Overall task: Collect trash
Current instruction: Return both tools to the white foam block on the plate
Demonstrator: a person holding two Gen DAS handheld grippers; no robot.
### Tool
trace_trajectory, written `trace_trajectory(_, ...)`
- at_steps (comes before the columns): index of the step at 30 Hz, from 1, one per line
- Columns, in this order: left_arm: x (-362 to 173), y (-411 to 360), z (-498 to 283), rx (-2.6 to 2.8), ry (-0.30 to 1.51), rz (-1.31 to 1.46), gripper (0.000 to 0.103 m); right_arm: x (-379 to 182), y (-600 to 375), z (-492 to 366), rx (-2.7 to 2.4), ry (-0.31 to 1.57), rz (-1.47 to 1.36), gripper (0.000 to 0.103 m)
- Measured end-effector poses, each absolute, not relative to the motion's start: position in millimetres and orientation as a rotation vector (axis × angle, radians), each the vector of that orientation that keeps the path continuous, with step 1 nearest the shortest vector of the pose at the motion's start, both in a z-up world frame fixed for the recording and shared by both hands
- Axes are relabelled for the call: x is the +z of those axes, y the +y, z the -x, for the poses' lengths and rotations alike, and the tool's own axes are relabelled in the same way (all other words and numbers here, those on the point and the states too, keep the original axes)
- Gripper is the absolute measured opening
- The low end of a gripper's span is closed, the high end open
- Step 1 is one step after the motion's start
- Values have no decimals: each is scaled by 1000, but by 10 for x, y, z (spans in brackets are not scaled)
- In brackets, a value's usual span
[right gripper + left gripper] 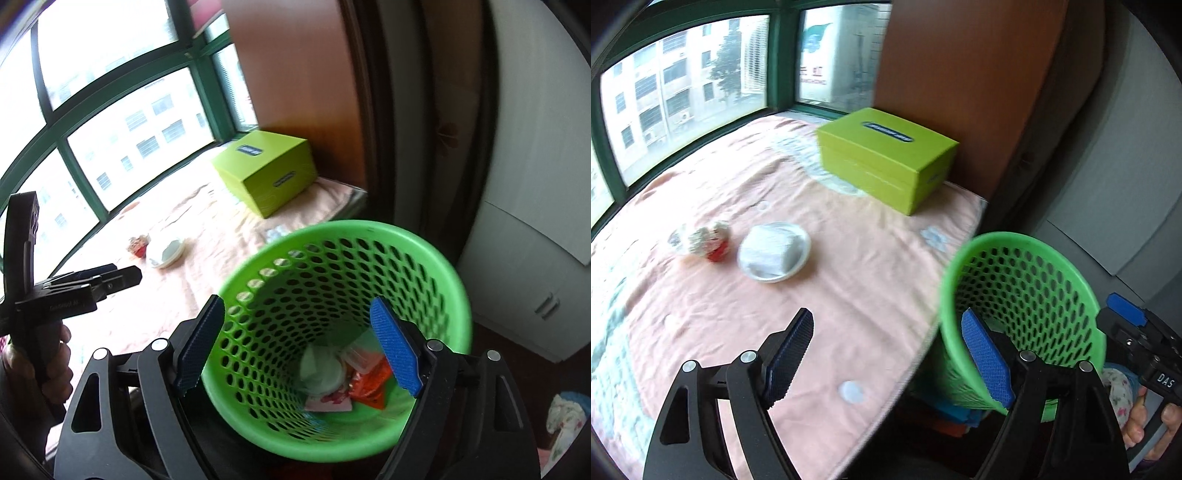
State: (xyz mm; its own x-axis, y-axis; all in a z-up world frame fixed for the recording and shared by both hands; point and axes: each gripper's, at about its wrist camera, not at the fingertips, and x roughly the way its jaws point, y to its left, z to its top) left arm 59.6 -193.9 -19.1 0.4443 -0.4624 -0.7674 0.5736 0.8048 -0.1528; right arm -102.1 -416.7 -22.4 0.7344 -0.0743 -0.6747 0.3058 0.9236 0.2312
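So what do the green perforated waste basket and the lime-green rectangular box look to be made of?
Green perforated waste basket: likely moulded plastic, smooth with a slight sheen, regular punched holes. Lime-green rectangular box: probably matte card or coated board, with crisp edges and a lid seam; uncertain.

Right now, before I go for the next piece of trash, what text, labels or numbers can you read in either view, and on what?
"DAS": white letters on the right hand-held gripper.
Dark oval label on the green box lid: blurred, unreadable.
Label on the box's side: unreadable.
Faint print on the left hand-held gripper body: too small.
Building sign through the window: blurred.
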Motion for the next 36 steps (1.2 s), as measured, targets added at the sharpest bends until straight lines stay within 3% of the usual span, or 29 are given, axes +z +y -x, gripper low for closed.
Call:
trace_trajectory(16, -291, -757, -1285, -364, 929, -25, 80, -202, -3492, 180, -26, 764, -227, 83)
trace_trajectory(36, -366, -46, -1529, -221, 950, 39, 80, -394, -2649, -1176, 269, 880, 3, 78)
